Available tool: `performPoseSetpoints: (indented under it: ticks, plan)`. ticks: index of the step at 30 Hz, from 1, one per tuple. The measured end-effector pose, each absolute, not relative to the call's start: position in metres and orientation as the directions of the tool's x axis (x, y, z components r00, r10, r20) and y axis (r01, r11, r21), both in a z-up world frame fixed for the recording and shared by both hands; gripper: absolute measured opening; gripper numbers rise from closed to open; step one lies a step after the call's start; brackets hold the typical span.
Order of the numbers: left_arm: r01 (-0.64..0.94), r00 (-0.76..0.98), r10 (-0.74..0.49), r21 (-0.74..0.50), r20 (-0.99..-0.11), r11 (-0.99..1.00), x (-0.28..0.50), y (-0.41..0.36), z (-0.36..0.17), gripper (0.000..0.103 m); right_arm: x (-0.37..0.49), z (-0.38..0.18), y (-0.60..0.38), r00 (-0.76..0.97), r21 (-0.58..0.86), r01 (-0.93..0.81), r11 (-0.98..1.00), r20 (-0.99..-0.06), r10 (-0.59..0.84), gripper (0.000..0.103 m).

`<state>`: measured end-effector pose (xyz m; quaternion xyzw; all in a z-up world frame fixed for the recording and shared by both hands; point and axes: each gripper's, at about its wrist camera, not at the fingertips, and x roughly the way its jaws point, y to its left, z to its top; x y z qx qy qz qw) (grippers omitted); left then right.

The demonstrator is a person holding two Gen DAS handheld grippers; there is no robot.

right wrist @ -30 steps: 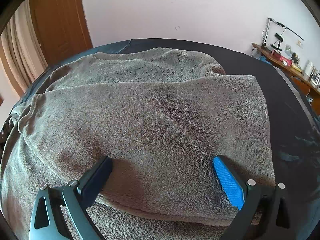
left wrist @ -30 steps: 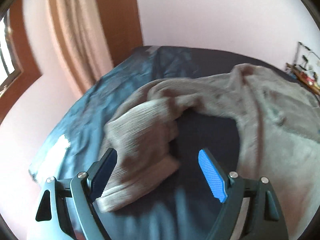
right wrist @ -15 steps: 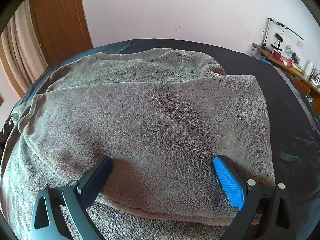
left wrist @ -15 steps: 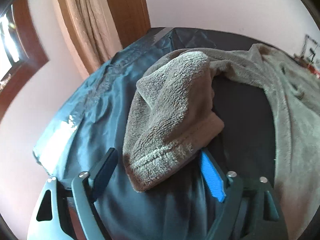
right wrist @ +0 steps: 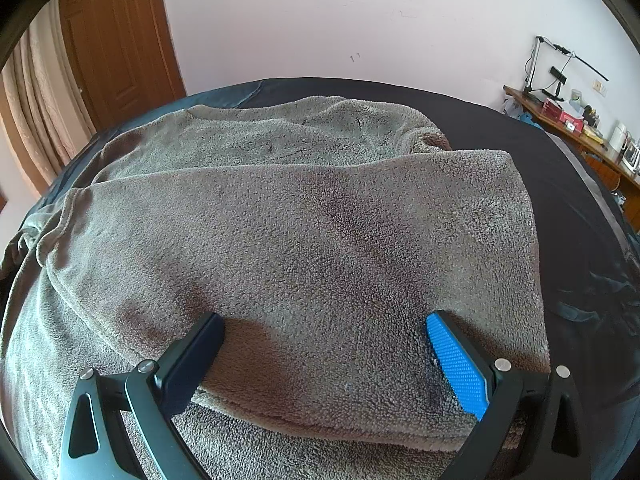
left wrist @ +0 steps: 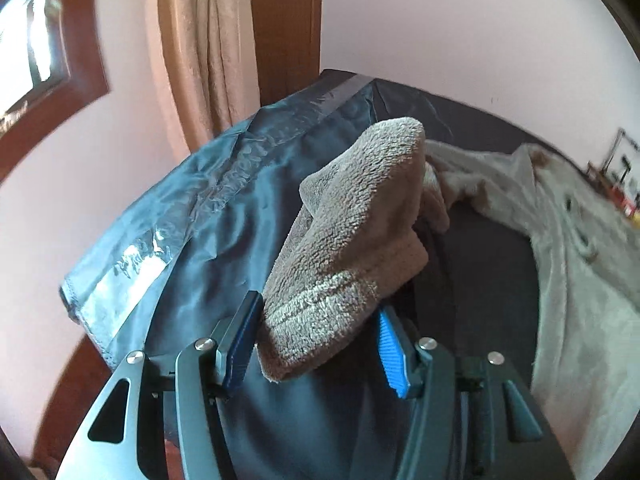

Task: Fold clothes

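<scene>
Grey fleece: the garment (right wrist: 304,240) lies spread on the bed (right wrist: 560,208), one flap folded across its body. Its sleeve (left wrist: 352,240) reaches toward six o'clock in the left wrist view, the ribbed cuff sitting between the fingers of the left gripper (left wrist: 316,344). Those fingers have just been closing around the cuff and now touch its sides. The right gripper (right wrist: 324,360) hovers wide open over the folded flap, gripping nothing. A curtain (left wrist: 200,40) hangs at eleven o'clock.
</scene>
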<state>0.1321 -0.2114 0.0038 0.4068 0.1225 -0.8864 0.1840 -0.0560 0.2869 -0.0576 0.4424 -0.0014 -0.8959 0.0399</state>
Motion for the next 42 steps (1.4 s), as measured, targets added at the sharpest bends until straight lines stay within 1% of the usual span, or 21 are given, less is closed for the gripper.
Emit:
performPoseSetpoints:
  ticks: [3,5,11,13,14,15,16,17,18,21,29,36,38,42]
  plan:
    - [0.423,-0.614,-0.173,-0.135,-0.770,-0.896,0.130,-0.221,0.001,0.060,-0.056,-0.058,0.287,-0.605,0.037,0.067,-0.997,-0.793,-0.071,0.103]
    - [0.428,-0.616,-0.159,-0.158,-0.771,-0.890,0.128,-0.224,0.000,0.060,-0.056,-0.058,0.287,-0.605,0.037,0.068,-0.997,-0.793,-0.070,0.103]
    - [0.413,-0.638,-0.138,-0.186,-0.757,-0.892,0.123,-0.225,0.003,0.060,-0.056,-0.058,0.287,-0.605,0.036,0.069,-0.997,-0.793,-0.070,0.103]
    - [0.415,-0.647,-0.147,-0.184,-0.748,-0.891,0.121,-0.224,0.006,0.053,-0.056,-0.058,0.287,-0.605,0.036,0.069,-0.997,-0.793,-0.070,0.103]
    - [0.423,-0.646,-0.152,-0.185,-0.748,-0.887,0.120,-0.226,0.005,0.037,-0.056,-0.058,0.287,-0.605,0.036,0.069,-0.997,-0.793,-0.070,0.103]
    - [0.431,-0.644,-0.158,-0.185,-0.748,-0.883,0.120,-0.228,0.005,0.026,-0.056,-0.059,0.287,-0.605,0.036,0.068,-0.997,-0.793,-0.070,0.103]
    - [0.439,-0.643,-0.163,-0.186,-0.749,-0.879,0.119,-0.230,0.005,0.025,-0.056,-0.059,0.287,-0.605,0.036,0.068,-0.997,-0.793,-0.070,0.103]
    - [0.447,-0.641,-0.168,-0.186,-0.749,-0.875,0.118,-0.232,0.005,0.021,-0.056,-0.058,0.287,-0.605,0.036,0.068,-0.997,-0.793,-0.070,0.103]
    - [0.456,-0.647,-0.177,-0.190,-0.742,-0.869,0.123,-0.233,0.008,0.020,-0.056,-0.058,0.287,-0.605,0.036,0.068,-0.997,-0.793,-0.070,0.103]
    - [0.483,-0.663,-0.204,-0.203,-0.720,-0.852,0.137,-0.236,0.017,0.019,-0.057,-0.058,0.287,-0.606,0.038,0.068,-0.997,-0.792,-0.072,0.103]
    - [0.558,-0.722,-0.332,-0.226,-0.607,-0.798,0.157,-0.257,0.072,0.019,-0.057,-0.058,0.287,-0.606,0.039,0.069,-0.997,-0.792,-0.073,0.103]
    - [0.564,-0.734,-0.387,-0.184,-0.559,-0.805,0.147,-0.268,0.095,0.018,-0.056,-0.057,0.288,-0.608,0.042,0.069,-0.997,-0.791,-0.075,0.103]
    - [0.574,-0.742,-0.409,-0.188,-0.531,-0.797,0.145,-0.279,0.109,0.018,-0.056,-0.057,0.288,-0.608,0.042,0.068,-0.997,-0.791,-0.075,0.103]
    - [0.579,-0.776,-0.445,-0.223,-0.447,-0.784,0.137,-0.293,0.150,0.018,-0.055,-0.057,0.288,-0.608,0.044,0.068,-0.997,-0.790,-0.077,0.103]
